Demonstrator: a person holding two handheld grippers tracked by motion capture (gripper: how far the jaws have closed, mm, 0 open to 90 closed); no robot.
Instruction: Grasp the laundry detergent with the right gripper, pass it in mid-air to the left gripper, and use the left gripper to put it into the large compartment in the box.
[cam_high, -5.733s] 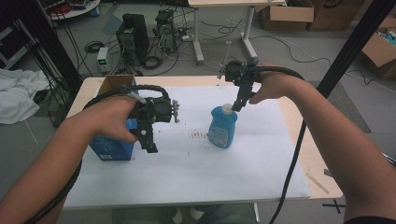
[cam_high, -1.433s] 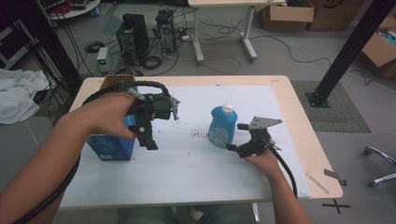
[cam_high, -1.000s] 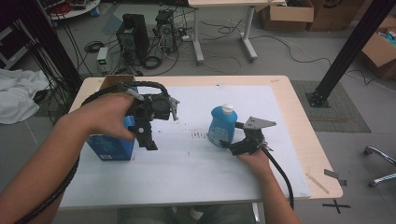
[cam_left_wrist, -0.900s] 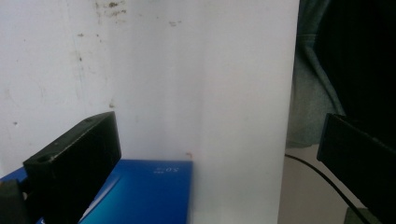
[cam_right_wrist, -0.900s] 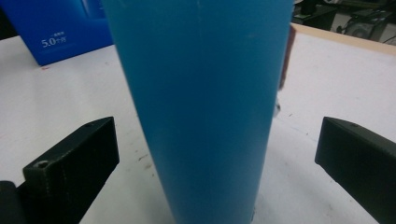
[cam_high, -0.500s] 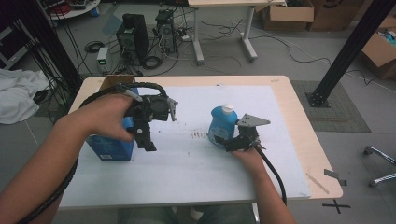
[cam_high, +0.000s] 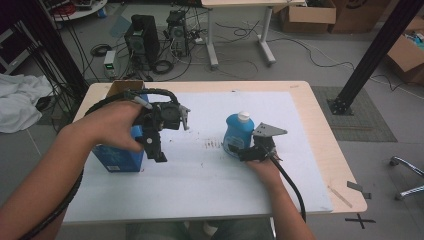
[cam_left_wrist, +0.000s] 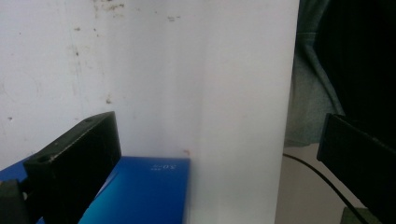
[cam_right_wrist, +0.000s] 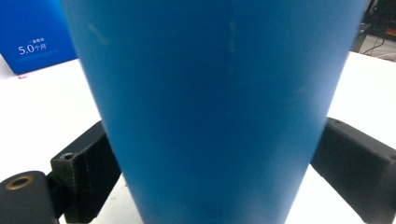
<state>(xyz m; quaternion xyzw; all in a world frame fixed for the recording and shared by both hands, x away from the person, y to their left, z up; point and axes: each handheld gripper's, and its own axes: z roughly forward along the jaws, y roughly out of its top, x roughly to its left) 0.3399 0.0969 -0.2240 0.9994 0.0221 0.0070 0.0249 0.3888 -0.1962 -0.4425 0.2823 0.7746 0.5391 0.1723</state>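
Right gripper (cam_high: 248, 151) straddling the base of the blue bottle (cam_high: 237, 134); left gripper (cam_high: 159, 150) hanging wide open.

Right jaws are sitting either side of the upright bottle, mid-sheet on the white table cover (cam_high: 200, 175); whether they are touching it is hard to tell. The right hand (cam_high: 265, 168) is reaching in low from the near edge. Left jaws are gaping empty above the cover, beside the blue box (cam_left_wrist: 140, 193), which the forearm is partly hiding.

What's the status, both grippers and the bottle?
Right gripper low at the blue bottle, jaws either side of its base, grip not confirmed. Left gripper open above the blue box. Bottle upright on the white sheet; nothing between.
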